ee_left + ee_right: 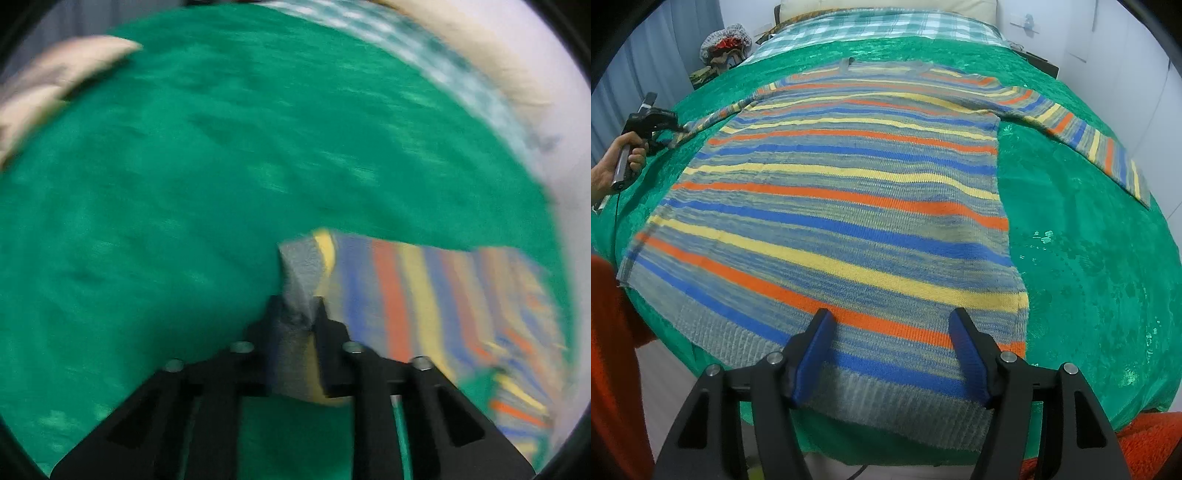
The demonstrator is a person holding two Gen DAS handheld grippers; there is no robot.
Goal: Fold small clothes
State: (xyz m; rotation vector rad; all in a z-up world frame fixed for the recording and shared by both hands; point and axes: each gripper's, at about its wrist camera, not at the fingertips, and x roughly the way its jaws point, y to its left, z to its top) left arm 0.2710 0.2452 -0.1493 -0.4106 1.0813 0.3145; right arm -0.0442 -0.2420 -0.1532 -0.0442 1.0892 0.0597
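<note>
A knitted sweater [849, 192] with blue, orange, yellow and grey stripes lies flat on a green bedspread [1089, 277], its hem toward me. The right sleeve [1089, 144] stretches out to the right. My right gripper [890, 321] hovers open over the grey ribbed hem, with nothing pinched between its blue pads. At the far left a hand [628, 158] holds my left gripper [652, 118] at the tip of the left sleeve. In the blurred left wrist view, my left gripper [297, 306] is shut on the grey cuff [301, 269] of the striped sleeve [406, 288].
A green-and-white checked blanket [879, 22] and a cream pillow [886, 5] lie at the head of the bed. A heap of cloth items [726, 40] sits at the back left by grey curtains. An orange-red sleeve [613, 332] shows at the near left.
</note>
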